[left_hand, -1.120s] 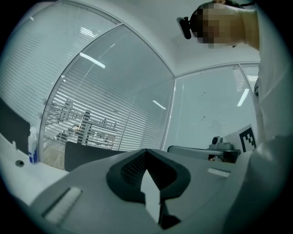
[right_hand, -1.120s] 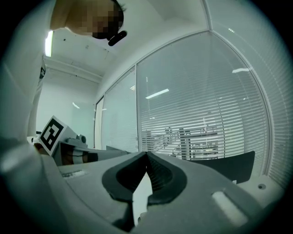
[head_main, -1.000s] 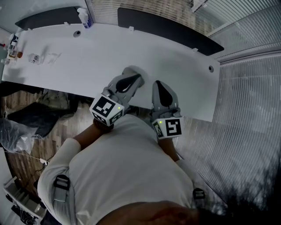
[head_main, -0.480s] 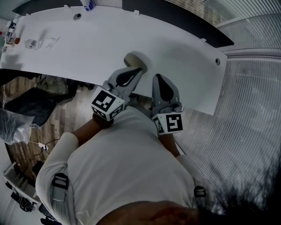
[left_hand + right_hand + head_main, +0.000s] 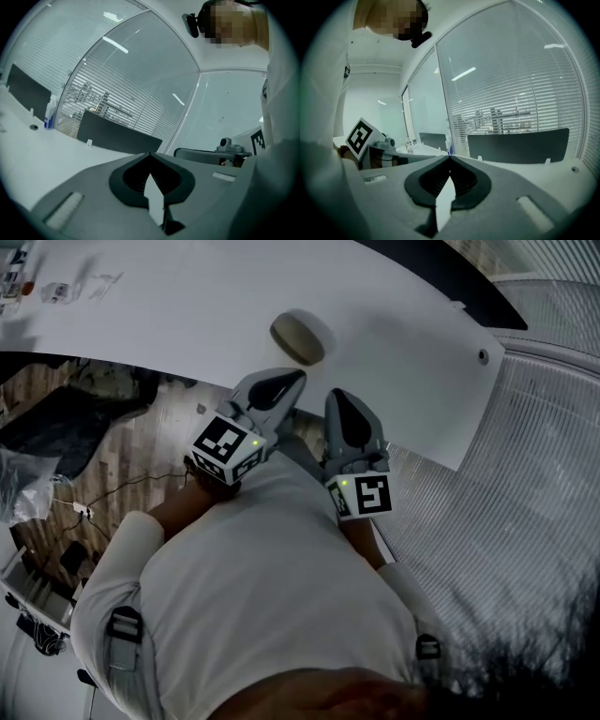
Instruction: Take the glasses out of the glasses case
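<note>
A beige oval glasses case (image 5: pixel 300 337) lies closed on the white table (image 5: pixel 187 315), near its front edge. No glasses show. My left gripper (image 5: pixel 287 382) hangs just short of the table edge, below the case and apart from it, jaws shut and empty. To its right, my right gripper (image 5: pixel 337 397) is held close to the person's body, also shut on nothing. In the left gripper view the left gripper (image 5: pixel 151 155) points over the table with its jaws pressed together. The right gripper (image 5: pixel 450 159) looks the same in the right gripper view.
Small items (image 5: pixel 58 290) sit at the table's far left. A cable hole (image 5: pixel 482 356) marks its right end. A spray bottle (image 5: pixel 49 115) and dark partition screens (image 5: pixel 117 136) stand at the back. Bags (image 5: pixel 47 432) lie on the floor at left; glass walls with blinds surround.
Both grippers have sunk and drawn back from the table edge toward the body. The case, earlier partly hidden by the left gripper, now shows in full.
</note>
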The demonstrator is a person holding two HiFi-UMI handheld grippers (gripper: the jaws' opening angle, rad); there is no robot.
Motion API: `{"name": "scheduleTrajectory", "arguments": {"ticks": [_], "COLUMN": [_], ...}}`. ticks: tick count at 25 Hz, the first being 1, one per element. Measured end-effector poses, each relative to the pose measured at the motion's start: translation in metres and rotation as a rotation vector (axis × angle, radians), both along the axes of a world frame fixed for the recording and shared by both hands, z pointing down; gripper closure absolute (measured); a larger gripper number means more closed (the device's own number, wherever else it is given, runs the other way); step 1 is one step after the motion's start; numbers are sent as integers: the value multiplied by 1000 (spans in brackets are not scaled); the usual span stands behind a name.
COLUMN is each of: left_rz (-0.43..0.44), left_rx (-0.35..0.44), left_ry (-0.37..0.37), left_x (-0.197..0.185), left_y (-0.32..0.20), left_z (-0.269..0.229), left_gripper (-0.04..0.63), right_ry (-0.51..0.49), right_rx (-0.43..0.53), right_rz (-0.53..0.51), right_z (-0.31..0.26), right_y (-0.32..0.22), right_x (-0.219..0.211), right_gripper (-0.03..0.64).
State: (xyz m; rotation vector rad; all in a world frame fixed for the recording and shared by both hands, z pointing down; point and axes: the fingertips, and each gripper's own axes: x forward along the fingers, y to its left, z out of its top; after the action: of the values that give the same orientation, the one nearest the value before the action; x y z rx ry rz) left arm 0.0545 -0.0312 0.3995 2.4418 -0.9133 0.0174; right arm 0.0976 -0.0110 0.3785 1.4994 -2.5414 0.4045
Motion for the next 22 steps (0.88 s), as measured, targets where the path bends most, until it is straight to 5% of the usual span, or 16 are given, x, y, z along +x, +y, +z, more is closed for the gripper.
{"name": "scheduleTrajectory", "arguments": {"ticks": [12,22], "left_rz": [-82,-157], "left_rx": [-40,-159], "left_ry": [30,12], "left_x": [-19,-33], "left_y": [-5,-23], "left_z": [26,101], "left_gripper": [592,592], "right_ry": [51,158], "right_rx": [-19,-31], "right_rz": [-64,-154], "right_z": [18,74], "right_y": [0,-29], "right_x": [-10,-28], "right_gripper": [615,615]}}
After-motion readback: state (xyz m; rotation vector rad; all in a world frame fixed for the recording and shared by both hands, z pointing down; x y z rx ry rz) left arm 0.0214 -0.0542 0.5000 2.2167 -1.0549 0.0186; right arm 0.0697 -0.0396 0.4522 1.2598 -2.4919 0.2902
